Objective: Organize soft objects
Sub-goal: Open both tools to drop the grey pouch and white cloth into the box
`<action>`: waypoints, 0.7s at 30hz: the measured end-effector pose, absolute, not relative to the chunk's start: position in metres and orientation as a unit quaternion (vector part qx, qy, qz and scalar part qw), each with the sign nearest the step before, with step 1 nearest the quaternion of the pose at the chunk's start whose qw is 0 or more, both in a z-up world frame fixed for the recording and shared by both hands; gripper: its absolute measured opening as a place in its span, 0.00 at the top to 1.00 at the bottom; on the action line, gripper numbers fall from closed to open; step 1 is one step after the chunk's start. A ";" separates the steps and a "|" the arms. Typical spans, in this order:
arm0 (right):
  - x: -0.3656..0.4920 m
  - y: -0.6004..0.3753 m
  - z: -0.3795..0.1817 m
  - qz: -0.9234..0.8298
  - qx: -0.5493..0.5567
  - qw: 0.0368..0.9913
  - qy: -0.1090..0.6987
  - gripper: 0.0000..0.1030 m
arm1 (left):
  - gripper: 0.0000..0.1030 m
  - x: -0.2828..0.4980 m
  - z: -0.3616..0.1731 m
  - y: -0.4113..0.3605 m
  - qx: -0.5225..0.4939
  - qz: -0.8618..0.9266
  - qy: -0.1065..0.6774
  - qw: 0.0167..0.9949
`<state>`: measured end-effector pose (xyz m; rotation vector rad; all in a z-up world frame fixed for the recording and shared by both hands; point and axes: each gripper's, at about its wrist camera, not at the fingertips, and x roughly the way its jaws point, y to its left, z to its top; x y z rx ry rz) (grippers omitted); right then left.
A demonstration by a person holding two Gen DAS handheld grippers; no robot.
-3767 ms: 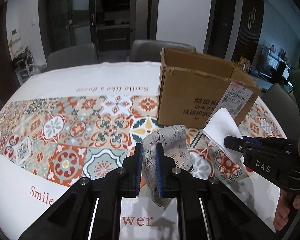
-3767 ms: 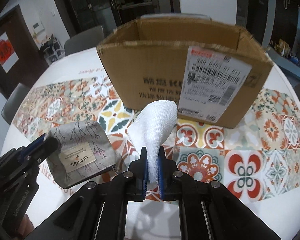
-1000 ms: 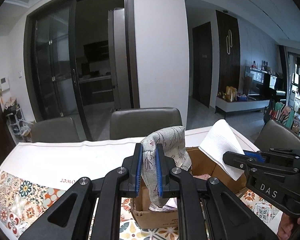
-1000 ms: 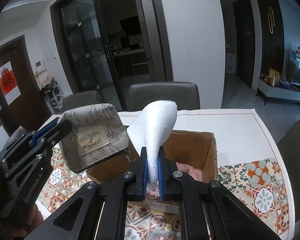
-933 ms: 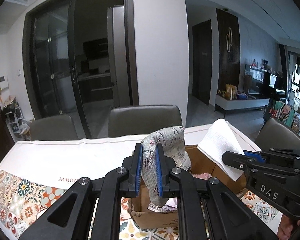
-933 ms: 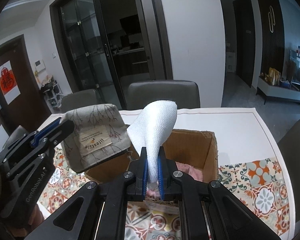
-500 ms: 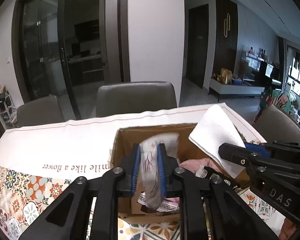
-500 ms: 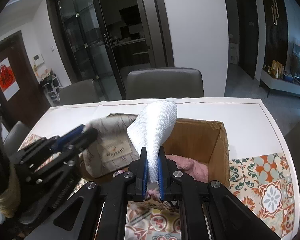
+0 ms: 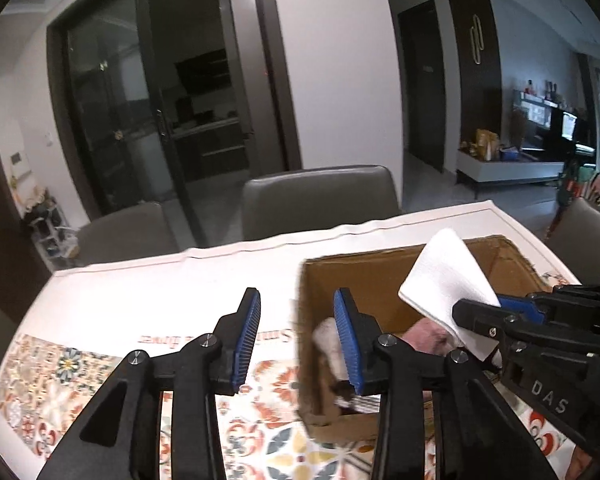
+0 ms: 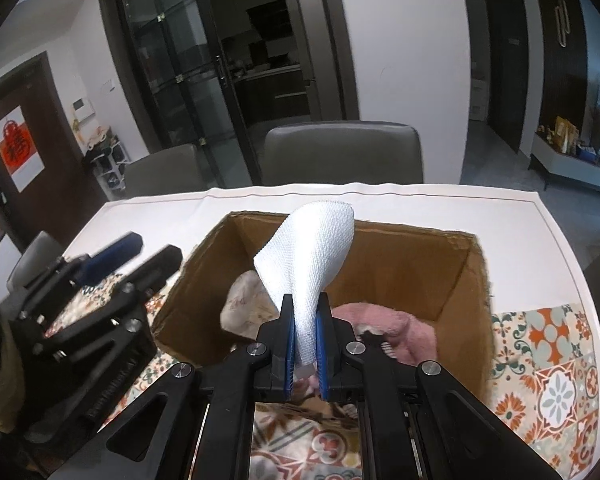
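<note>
R gripper (image 10: 304, 340) clamps white cloth (image 10: 314, 252) above cardboard box (image 10: 404, 264); L gripper (image 9: 296, 336) jaws opening, nothing betw them; grey patterned pouch (image 10: 246, 304) lies inside box beside pink towel (image 10: 384, 326)

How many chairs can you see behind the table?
2 in the right wrist view: one grey chair straight behind the box, one further left. Others may be hidden at the edges.
</note>
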<state>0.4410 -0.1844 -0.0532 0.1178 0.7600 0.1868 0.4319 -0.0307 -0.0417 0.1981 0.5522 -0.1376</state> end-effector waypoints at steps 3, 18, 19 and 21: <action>0.444 -0.176 -0.056 0.106 0.054 0.921 0.372 0.89 | 0.58 0.429 -0.038 -0.021 0.100 -0.052 0.266 0.957; 0.426 -0.174 -0.053 0.094 0.054 0.922 0.373 0.60 | 0.52 0.391 -0.031 -0.004 0.111 -0.026 0.255 0.960; 0.422 -0.173 -0.051 0.094 0.053 0.922 0.372 0.60 | 0.52 0.388 -0.030 -0.003 0.110 -0.026 0.255 0.960; 0.416 -0.172 -0.049 0.093 0.051 0.923 0.371 0.60 | 0.51 0.383 -0.030 -0.001 0.107 -0.028 0.256 0.960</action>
